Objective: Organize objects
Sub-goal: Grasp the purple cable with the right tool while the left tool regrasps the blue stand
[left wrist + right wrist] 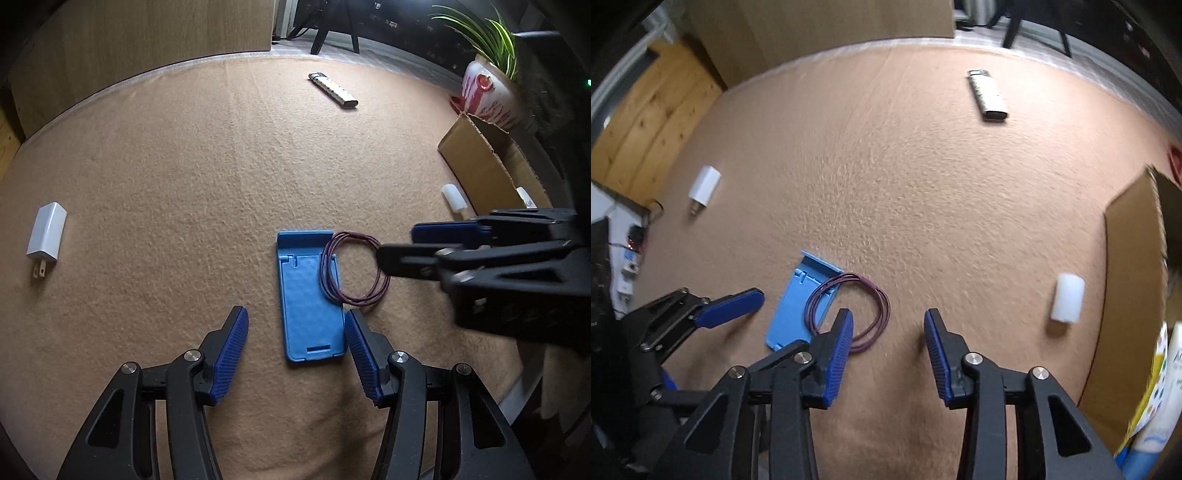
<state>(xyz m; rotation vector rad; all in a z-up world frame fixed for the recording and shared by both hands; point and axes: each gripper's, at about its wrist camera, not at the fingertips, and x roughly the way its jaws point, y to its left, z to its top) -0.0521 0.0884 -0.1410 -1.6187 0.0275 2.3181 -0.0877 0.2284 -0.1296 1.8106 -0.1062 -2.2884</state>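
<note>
A tan felt cloth (221,192) covers the bench, and the things to organize lie scattered on it. A blue plastic phone stand (312,302) lies flat near the front, with a coil of thin purple wire (352,273) resting partly across its right edge and partly on the cloth.

The left hand-held gripper (295,354) points down at the near end of the stand, released, its ribbed blue pads apart; the stand's near end lies between the fingertips, closer to the right-hand one, and no pad presses on it. The right hand-held gripper (889,347) hangs just right of the coil, also released with nothing between its jaws; its left finger (842,332) overlaps the coil's edge in the right wrist view, but whether it touches cannot be told.

A white plug-in charger (47,234) lies far to the left, a slim remote-like stick (334,90) far back, and a white translucent cap (1067,298) to the right beside an open cardboard box (476,166). Packaging inside the box (1156,387) carries print too blurred to read. A red-and-white pot with a green plant (487,92) stands behind the box.
</note>
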